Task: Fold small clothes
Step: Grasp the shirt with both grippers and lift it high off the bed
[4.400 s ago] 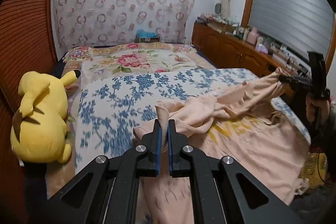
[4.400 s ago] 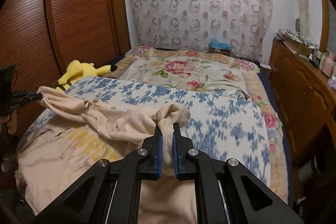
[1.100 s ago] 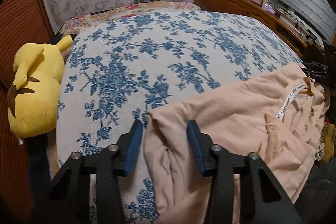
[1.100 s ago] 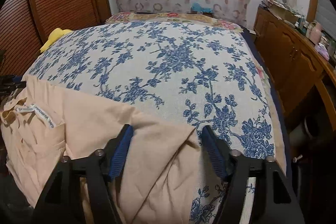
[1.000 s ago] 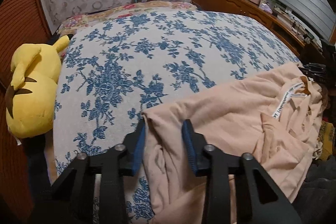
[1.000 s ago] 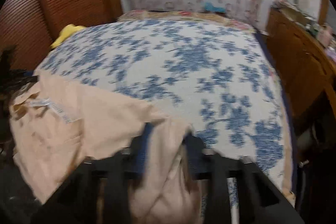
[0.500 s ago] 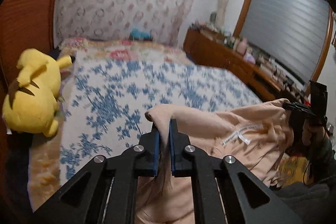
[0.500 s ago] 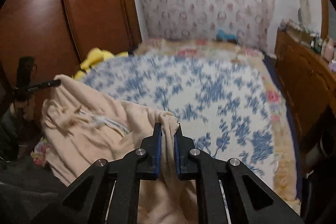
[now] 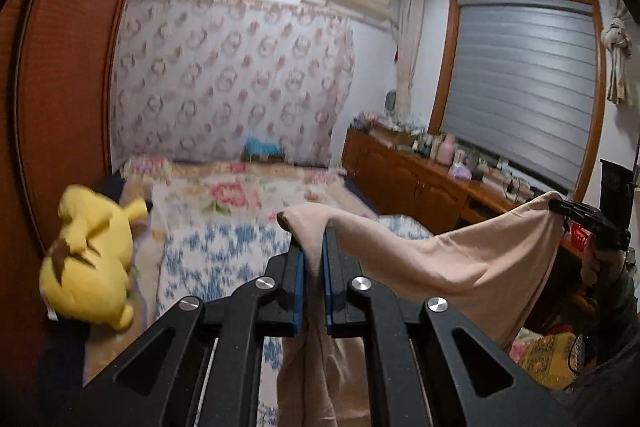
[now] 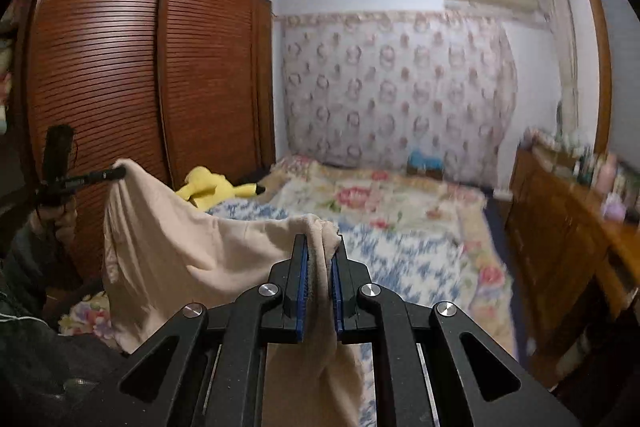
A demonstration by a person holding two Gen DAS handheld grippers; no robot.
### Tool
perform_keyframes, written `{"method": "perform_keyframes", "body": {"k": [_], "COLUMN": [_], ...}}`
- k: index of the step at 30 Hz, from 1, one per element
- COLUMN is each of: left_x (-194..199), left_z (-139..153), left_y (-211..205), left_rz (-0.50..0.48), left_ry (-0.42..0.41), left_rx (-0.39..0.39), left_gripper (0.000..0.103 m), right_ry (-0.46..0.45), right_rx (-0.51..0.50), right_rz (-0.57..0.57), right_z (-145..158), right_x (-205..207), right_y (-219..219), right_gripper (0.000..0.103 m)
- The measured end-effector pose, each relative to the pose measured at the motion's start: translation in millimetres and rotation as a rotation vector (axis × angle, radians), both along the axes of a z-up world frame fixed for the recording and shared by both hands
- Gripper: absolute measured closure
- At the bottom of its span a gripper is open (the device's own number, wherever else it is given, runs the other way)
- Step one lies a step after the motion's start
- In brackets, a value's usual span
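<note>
A peach garment [image 9: 460,263] hangs in the air above the bed, stretched between both grippers. My left gripper [image 9: 314,247] is shut on one corner of it; the cloth drapes down between its arms. My right gripper [image 10: 320,251] is shut on the other corner of the garment [image 10: 180,251]. The right gripper also shows at the right edge of the left wrist view [image 9: 568,209], and the left gripper at the left of the right wrist view [image 10: 116,171]. The garment's lower part is hidden below both views.
The bed has a blue floral cover [image 9: 224,251] and a pink floral quilt [image 10: 380,195] behind. A yellow plush toy [image 9: 88,263] lies at its left side by the brown wardrobe [image 10: 120,67]. A wooden cabinet [image 9: 420,187] with bottles runs along the right.
Both grippers closed on the garment's corners as it lay on the bed, then lifted it high. It now hangs stretched between them, clear of the bed.
</note>
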State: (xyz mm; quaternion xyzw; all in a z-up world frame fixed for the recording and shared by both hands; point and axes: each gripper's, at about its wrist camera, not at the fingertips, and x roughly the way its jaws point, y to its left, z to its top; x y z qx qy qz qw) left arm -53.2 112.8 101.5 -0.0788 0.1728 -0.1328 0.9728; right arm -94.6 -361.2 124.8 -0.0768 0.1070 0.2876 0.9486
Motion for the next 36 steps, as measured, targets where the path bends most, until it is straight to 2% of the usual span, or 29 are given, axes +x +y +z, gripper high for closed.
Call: {"method": "perform_keyframes", "body": {"k": [14,18,23,29,31,36], "left_x": [-23,-36,-42,-26,-8,43], "left_z": [111,142,169,172,163,129], "left_y": [-2,0,9,15,17,18], "left_rz": [0.045,0.065,0.103,0.150,0.150,0.172], "left_ry": [-0.253,-0.345,-0.414,-0.411,-0.377,-0.278], "left_rx": [0.102,0.116,0.135,0.165,0.166,0.179], "left_gripper": [0.095,0.095,0.095,0.095,0.095,0.095], "right_ry": [-0.305,-0.372,-0.439,-0.439,-0.411,-0.292], "right_rx": [-0.031,-0.033,-0.035,-0.079,-0.101,-0.145], "right_rz": [-0.031,-0.053,-0.079,-0.114,-0.127,-0.133], "right_z": [97,122,150,152,131,106], "right_x": [-70,-85,-99,-67,-47,14], "right_y": [-7,-10,-17,-3,14,44], "right_gripper": [0.093,0.093,0.093,0.093,0.093,0.093]}}
